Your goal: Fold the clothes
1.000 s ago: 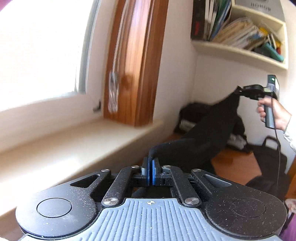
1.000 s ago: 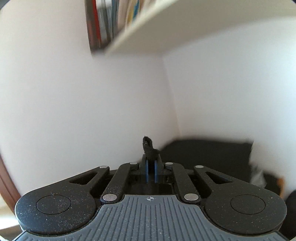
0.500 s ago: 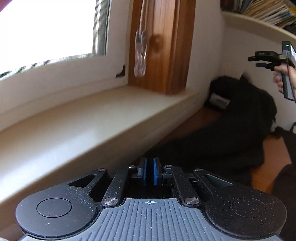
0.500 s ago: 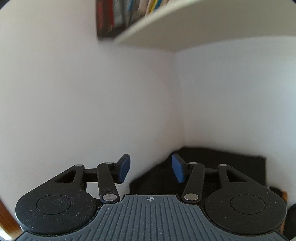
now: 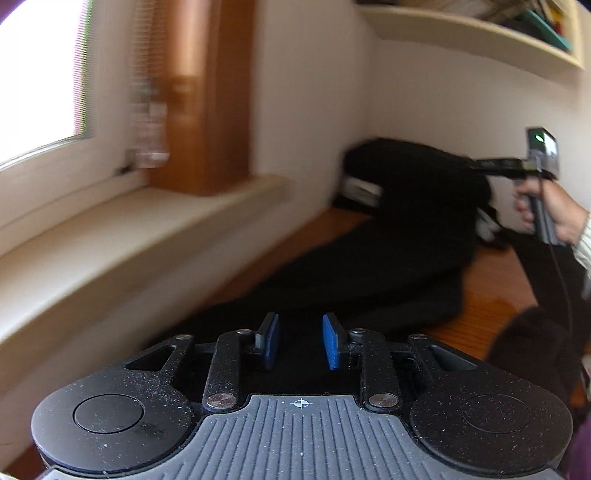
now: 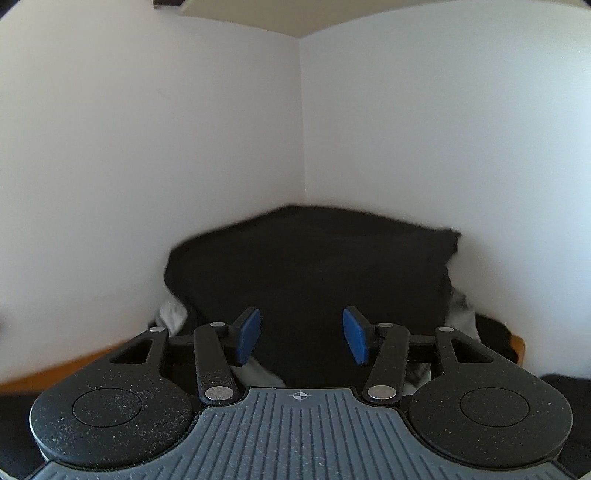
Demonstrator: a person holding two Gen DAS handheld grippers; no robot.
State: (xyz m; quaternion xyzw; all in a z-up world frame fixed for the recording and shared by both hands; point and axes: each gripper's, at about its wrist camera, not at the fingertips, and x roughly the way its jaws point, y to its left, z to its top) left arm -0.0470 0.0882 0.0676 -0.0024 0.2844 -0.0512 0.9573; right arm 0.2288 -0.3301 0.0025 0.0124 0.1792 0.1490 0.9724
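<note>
A black garment lies stretched over the wooden table, from just under my left gripper back to a black heap of clothes in the wall corner. The left gripper's jaws are opening; the blue pads stand apart, with cloth below them and none pinched. My right gripper is open and empty, hovering just in front of the heap. In the left wrist view the right gripper is held by a hand above the heap's right side.
A pale window sill and a wooden window frame run along the left. A shelf with books hangs above. White cloth peeks from under the heap. A dark bag sits at the right.
Both grippers let go of the black garment, which dropped from its stretched hold onto the table and heap. Both hands sank lower, and the left jaws parted after the right ones.
</note>
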